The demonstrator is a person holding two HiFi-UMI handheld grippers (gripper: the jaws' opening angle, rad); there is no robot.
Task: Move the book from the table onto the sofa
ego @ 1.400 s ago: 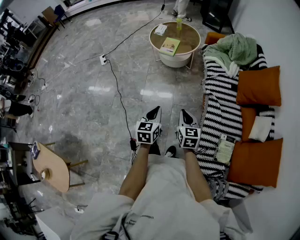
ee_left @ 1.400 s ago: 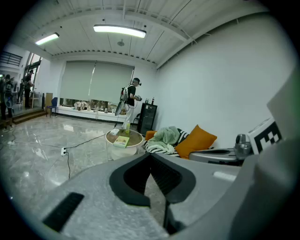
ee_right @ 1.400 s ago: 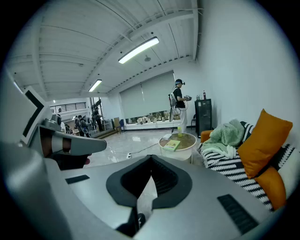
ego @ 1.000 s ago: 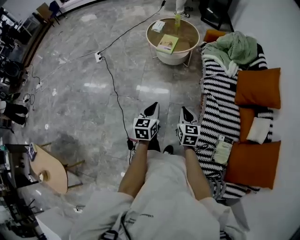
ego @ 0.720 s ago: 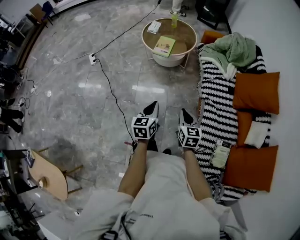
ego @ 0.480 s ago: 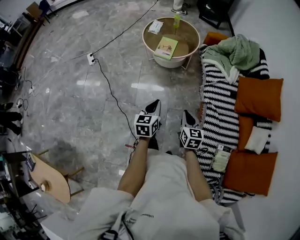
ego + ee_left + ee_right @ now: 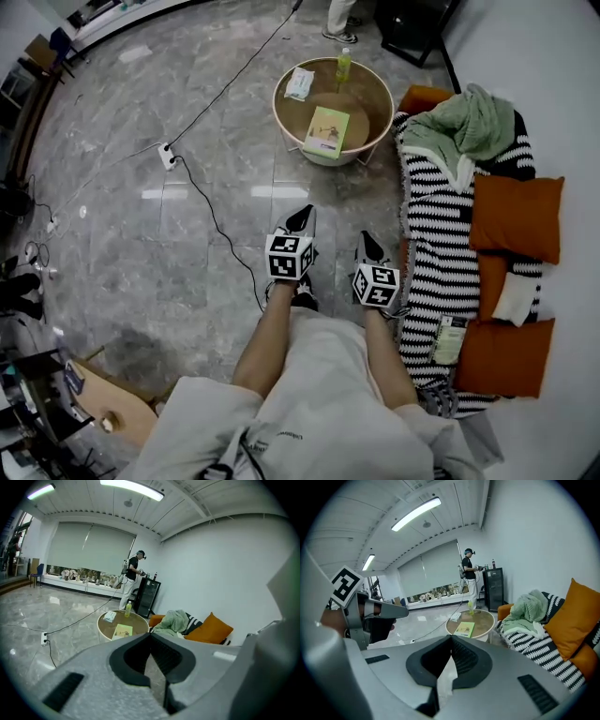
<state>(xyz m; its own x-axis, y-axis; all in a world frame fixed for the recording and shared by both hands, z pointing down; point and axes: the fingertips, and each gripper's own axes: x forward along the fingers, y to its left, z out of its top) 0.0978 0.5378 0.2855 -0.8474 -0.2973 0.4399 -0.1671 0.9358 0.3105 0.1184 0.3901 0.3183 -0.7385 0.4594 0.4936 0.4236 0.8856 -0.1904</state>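
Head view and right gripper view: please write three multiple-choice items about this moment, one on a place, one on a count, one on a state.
1. Where does the book lie?
A) on the round table
B) on the sofa
C) on the floor

2. How many things are on the table?
A) one
B) three
C) five

3. How is the right gripper?
A) shut on the book
B) wide open
C) shut, holding nothing

Answers:
1 A: the book lies flat on the tabletop.
2 B: the book, a bottle and a white packet.
3 C: its jaws meet with nothing between them.
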